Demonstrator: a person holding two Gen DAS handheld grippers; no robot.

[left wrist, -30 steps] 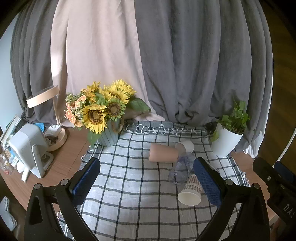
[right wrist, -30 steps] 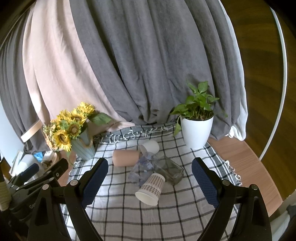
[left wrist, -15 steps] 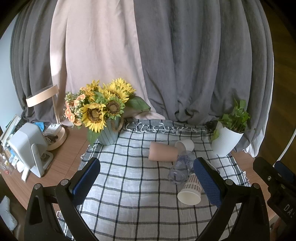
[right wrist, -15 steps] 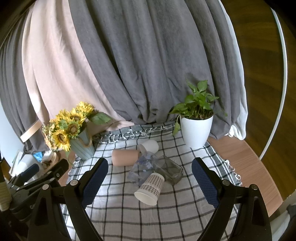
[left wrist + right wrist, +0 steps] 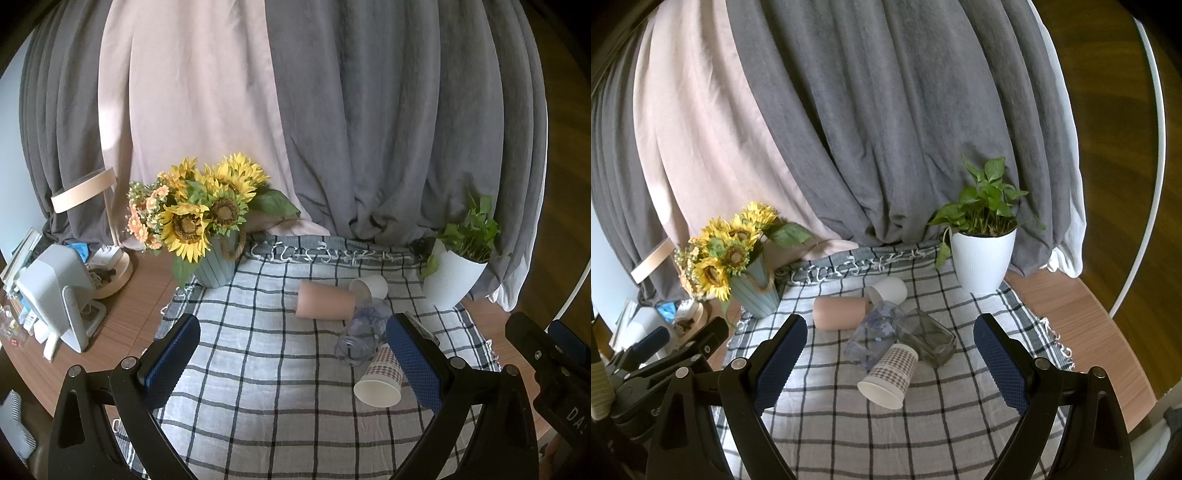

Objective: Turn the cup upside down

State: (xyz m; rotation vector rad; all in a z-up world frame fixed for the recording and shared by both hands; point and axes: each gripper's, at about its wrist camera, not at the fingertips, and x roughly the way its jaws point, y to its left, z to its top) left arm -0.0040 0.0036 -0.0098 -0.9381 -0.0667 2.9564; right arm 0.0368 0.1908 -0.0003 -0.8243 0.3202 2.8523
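Little has moved since a second ago: both my claws have crept only slightly toward the cluster of cups, and nothing on the checked cloth [image 5: 923, 435] has shifted. My left gripper [image 5: 293, 356] hangs over the near left of the cloth with its blue pads spread wide apart, holding nothing. My right gripper [image 5: 890, 363] hangs likewise, jaws wide apart and empty, framing the cups.

Writing is scarce: the letters "DA" show on the right tool's body at the left view's right edge, and "Ge" on the left tool's body in the right view; nothing on the cups can be read.

At mid-cloth, a checked paper cup [image 5: 891, 376] lies on its side, its empty white mouth facing near. Touching it behind are a clear plastic bottle [image 5: 875, 334] and a square glass jar [image 5: 929, 341], both tipped over. Farther back lie a pink cup [image 5: 839, 312] and a white cup [image 5: 889, 289], also on their sides. A blue vase [image 5: 756, 292] holds sunflowers far left; a white pot [image 5: 983, 258] holds a green plant far right.
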